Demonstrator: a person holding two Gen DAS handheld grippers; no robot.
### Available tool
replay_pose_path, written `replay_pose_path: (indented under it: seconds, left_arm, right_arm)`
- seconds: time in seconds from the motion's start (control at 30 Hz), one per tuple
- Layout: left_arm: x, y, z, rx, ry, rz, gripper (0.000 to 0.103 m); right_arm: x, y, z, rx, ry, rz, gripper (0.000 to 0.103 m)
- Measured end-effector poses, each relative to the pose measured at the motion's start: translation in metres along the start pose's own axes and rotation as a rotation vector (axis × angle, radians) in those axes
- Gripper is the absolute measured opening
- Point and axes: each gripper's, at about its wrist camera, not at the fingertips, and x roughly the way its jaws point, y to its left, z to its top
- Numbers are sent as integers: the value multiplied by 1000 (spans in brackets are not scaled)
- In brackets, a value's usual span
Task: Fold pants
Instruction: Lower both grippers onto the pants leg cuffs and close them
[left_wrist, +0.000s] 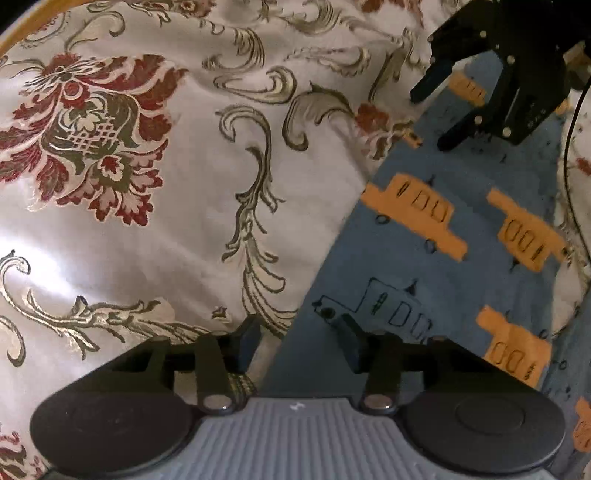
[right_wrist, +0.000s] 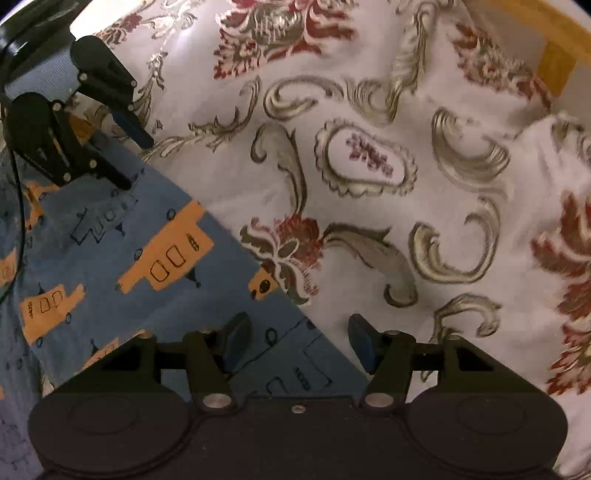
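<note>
Blue pants (left_wrist: 436, 266) printed with orange cars lie flat on a floral bedspread (left_wrist: 147, 184). My left gripper (left_wrist: 299, 338) hovers open over the pants' left edge, one finger above the bedspread and the other above the blue cloth. In the right wrist view the same pants (right_wrist: 122, 258) fill the lower left. My right gripper (right_wrist: 297, 341) is open over their right edge, nothing between its fingers. Each view shows the other gripper: the right one (left_wrist: 437, 120) at top right and the left one (right_wrist: 138, 160) at top left, both open above the pants.
The cream bedspread (right_wrist: 369, 166) with red flowers and grey scrolls covers the whole surface and has soft wrinkles. A yellow wooden edge (right_wrist: 554, 55) shows at the far corner. A black cable (left_wrist: 570, 166) runs along the right side.
</note>
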Motion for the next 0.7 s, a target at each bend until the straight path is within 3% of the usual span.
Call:
replay_pose_path:
  seconds: [0.03, 0.07, 0.1, 0.13, 0.2, 0.3, 0.47, 0.57, 0.7]
  left_arm:
    - [0, -2, 0, 9, 0, 0, 38]
    - [1, -4, 1, 10, 2, -1, 33]
    - [1, -6, 1, 6, 7, -7, 19]
    - [0, -9, 1, -1, 10, -3, 10]
    - [1, -14, 3, -5, 15, 33, 3]
    - [1, -31, 1, 0, -9, 108, 1]
    - [-9, -41, 4, -80, -68, 261, 1]
    - [-13, -36, 9, -96, -98, 298, 1]
    - [-3, -18, 8, -155, -98, 257, 4]
  right_arm:
    - [0, 2, -2, -1, -6, -5, 53]
    - [0, 4, -3, -6, -11, 0, 37]
    - [-1, 8, -5, -16, -18, -4, 21]
    - [-2, 10, -6, -27, -20, -14, 14]
    - [-4, 18, -9, -57, -29, -47, 3]
    - [-8, 30, -14, -79, -62, -106, 0]
    - [-24, 40, -10, -57, -179, -254, 0]
    - [-21, 39, 0, -60, -189, -310, 0]
    - [5, 37, 4, -40, -122, -305, 4]
